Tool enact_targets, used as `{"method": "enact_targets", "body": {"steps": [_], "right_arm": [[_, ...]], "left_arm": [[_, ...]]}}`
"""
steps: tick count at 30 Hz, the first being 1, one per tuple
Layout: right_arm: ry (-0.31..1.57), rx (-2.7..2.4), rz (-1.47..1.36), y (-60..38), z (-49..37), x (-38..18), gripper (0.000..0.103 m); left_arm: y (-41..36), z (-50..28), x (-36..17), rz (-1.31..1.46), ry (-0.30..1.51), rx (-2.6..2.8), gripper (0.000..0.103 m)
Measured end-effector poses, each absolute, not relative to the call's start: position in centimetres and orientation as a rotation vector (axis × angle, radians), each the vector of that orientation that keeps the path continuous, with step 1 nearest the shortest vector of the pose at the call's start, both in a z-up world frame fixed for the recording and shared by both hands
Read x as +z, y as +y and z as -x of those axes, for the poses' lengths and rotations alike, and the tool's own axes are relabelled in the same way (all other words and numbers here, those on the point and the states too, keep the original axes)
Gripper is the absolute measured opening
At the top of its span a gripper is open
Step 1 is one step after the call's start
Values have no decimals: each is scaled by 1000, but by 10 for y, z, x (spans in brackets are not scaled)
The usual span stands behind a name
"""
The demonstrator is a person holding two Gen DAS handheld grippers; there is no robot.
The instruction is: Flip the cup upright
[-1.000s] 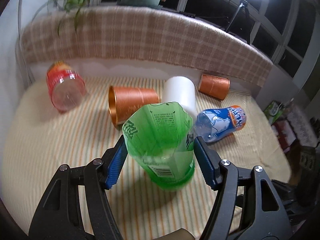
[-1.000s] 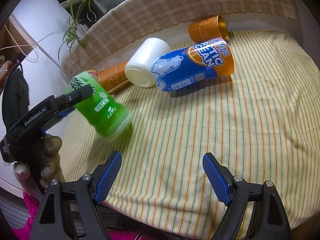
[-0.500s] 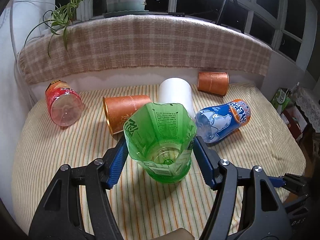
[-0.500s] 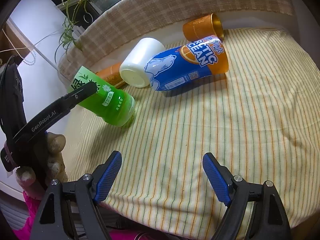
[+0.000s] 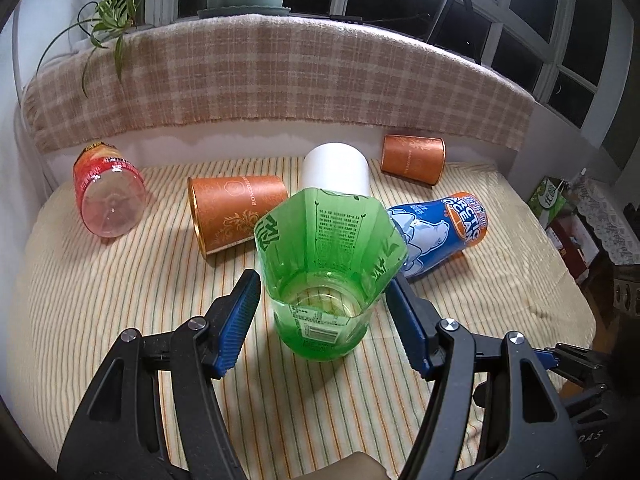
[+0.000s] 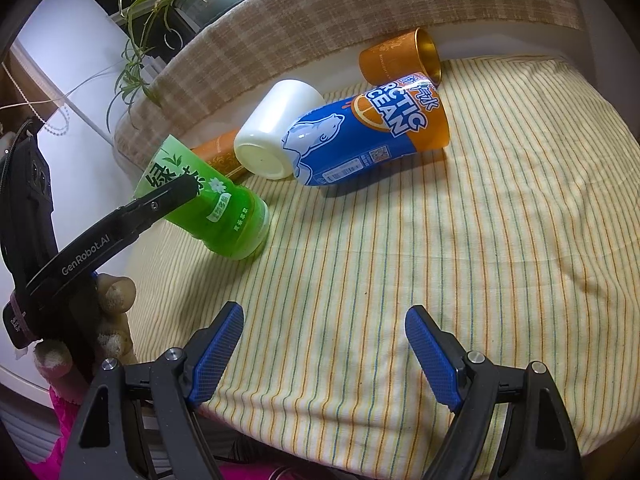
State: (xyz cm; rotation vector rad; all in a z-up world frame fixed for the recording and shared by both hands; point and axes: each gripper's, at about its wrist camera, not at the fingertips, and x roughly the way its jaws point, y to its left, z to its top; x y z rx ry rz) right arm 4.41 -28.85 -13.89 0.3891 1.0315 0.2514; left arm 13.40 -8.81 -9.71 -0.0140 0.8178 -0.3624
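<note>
Left wrist view, left to right. A red bottle [image 5: 109, 195] lay on its side at the left of the frame on the striped cloth [image 5: 100, 292]. Right of it lay an orange cup [image 5: 236, 213], mouth toward the camera. At centre, the green cup [image 5: 328, 276] stood mouth-up on the cloth between the left gripper [image 5: 324, 322]'s blue pads [image 5: 239, 320]. Those pads stood apart with a visible gap on the left side; on the right I couldn't tell whether pad and cup touched. Behind the green cup lay a white cup [image 5: 336, 168], then a blue bottle [image 5: 436, 236] to the right, and a second orange cup [image 5: 412, 159] at upper right. A plaid blanket [image 5: 280, 80] ran across the back.

Right wrist view. The left gripper arm came in from the left edge, its tip over the green cup [image 6: 212, 208], which sat base-down but tilted in the picture. The right gripper [image 6: 324, 348] was at the bottom, spread wide over bare cloth, holding nothing.
</note>
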Motion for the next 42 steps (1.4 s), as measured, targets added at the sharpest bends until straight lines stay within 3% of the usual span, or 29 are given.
{"method": "enact_targets", "body": {"steps": [7,25,42], "right_arm": [[1032,249,-389,-288,-44,-139,85],[1015,228,-363,-286,-43,-132,85],[927,168,-249,-275,-43,-113,86]], "left_arm": [[-87,-134,-99,42,839,-382,67],[-79,-128,-98,80,857,-397,88],[-38,-109,-112,81,864,-308,89]]}}
